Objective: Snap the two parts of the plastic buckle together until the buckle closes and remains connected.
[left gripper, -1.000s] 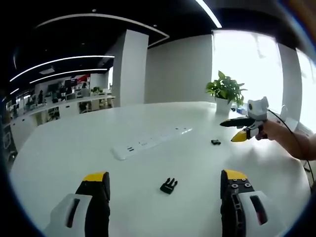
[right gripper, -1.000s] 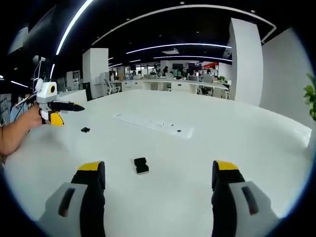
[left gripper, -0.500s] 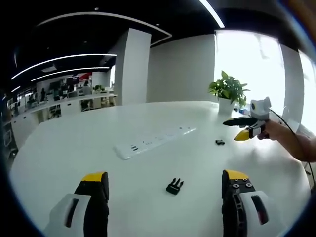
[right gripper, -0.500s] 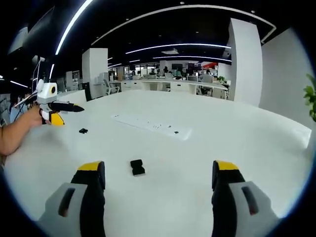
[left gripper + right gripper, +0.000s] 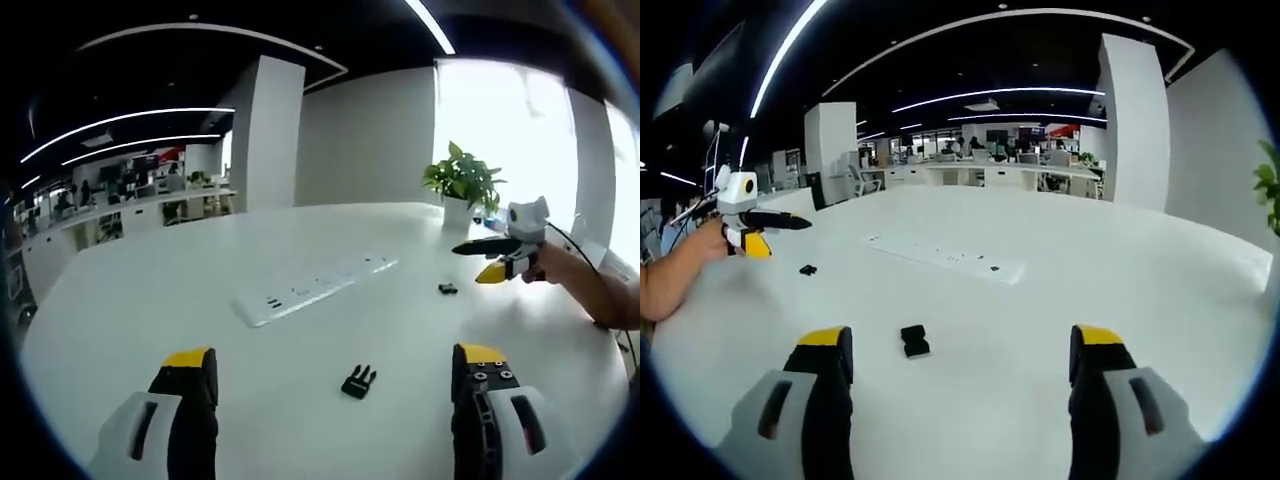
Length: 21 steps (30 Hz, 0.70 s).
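In the left gripper view the pronged buckle half [image 5: 359, 382] has shifted toward lower centre between the spread left gripper [image 5: 335, 385]. In the right gripper view the socket half [image 5: 913, 341] has slid toward the spread right gripper [image 5: 960, 365]. Both are being approached; neither is gripped.

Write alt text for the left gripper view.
A pronged black buckle piece lies on a white table between the open left gripper jaws. Beyond it are a white power strip, the other buckle piece, and the right gripper, near a potted plant.
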Available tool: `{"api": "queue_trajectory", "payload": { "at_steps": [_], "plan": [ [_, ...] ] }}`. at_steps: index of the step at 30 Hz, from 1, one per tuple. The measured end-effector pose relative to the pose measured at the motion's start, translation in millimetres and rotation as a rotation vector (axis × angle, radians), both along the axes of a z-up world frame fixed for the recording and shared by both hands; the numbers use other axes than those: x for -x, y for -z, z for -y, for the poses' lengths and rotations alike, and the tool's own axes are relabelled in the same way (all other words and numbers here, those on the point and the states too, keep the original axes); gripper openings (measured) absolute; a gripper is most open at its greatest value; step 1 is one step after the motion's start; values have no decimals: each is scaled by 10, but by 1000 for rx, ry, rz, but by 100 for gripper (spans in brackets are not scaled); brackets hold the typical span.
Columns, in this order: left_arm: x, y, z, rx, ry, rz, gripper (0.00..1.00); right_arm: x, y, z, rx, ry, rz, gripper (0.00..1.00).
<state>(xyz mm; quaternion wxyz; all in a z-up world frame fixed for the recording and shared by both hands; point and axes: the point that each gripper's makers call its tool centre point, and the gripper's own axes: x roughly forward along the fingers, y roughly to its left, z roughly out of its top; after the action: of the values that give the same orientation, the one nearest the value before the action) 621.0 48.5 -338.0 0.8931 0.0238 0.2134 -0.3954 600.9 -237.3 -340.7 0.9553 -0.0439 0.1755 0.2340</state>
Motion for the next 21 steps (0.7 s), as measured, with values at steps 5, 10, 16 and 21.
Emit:
{"api": "queue_trajectory", "payload": {
  "at_steps": [5, 10, 16, 21],
  "plan": [
    [-42, 11, -9, -25, 5, 2, 99, -35, -9, 7, -5, 1, 2, 90],
    [-81, -41, 8, -1, 1, 6, 99, -33, -11, 0, -1, -1, 2, 90],
    [-130, -29, 46, -11, 16, 8, 99, -72, 14, -3, 6, -1, 1, 90],
    [-156, -23, 49, -7, 16, 9, 99, -101, 21, -19, 5, -2, -4, 90]
  ]
}}
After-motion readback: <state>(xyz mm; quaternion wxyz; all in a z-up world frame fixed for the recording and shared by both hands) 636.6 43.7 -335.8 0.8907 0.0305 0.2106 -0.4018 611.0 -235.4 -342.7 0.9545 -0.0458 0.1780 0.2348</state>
